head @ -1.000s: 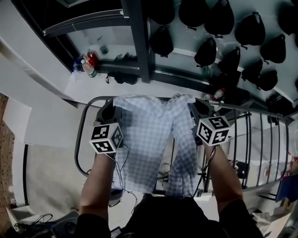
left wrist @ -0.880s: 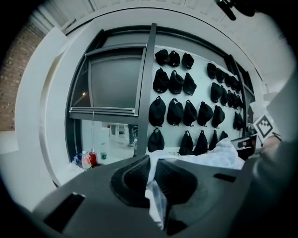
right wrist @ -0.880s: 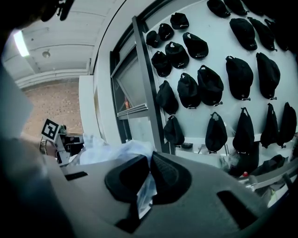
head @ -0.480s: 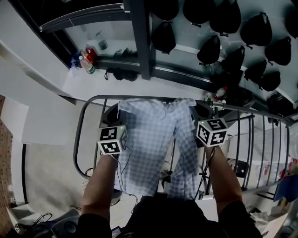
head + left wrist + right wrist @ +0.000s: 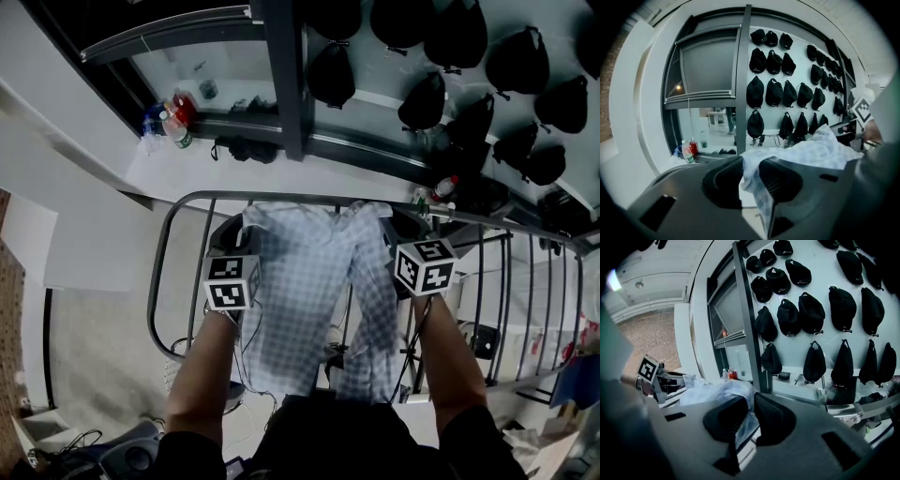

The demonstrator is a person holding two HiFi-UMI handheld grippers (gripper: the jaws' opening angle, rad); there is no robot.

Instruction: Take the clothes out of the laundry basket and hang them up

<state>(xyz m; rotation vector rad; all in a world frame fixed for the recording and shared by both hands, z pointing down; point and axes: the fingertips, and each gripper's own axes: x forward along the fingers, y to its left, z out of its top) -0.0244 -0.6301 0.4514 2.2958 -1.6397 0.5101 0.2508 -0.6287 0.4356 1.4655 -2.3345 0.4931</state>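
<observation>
Garment, one, over rack, left gripper, right gripper, both just opening round it

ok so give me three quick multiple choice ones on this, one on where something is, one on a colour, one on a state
1. Where is the checked garment?
A) spread over the metal rack
B) on the window ledge
C) hooked on the wall

2. What colour are the bags hung on the wall?
A) red
B) black
C) white

3. How do the fingers of the left gripper stand?
A) pressed together on nothing
B) apart, with checked cloth between them
C) round a bottle

Answers:
1 A: the head view shows it draped on the rack in front of the person.
2 B: every bag in view is black.
3 B: the left gripper view shows a gap with the cloth in it, and the fingers have just been opening.
</observation>
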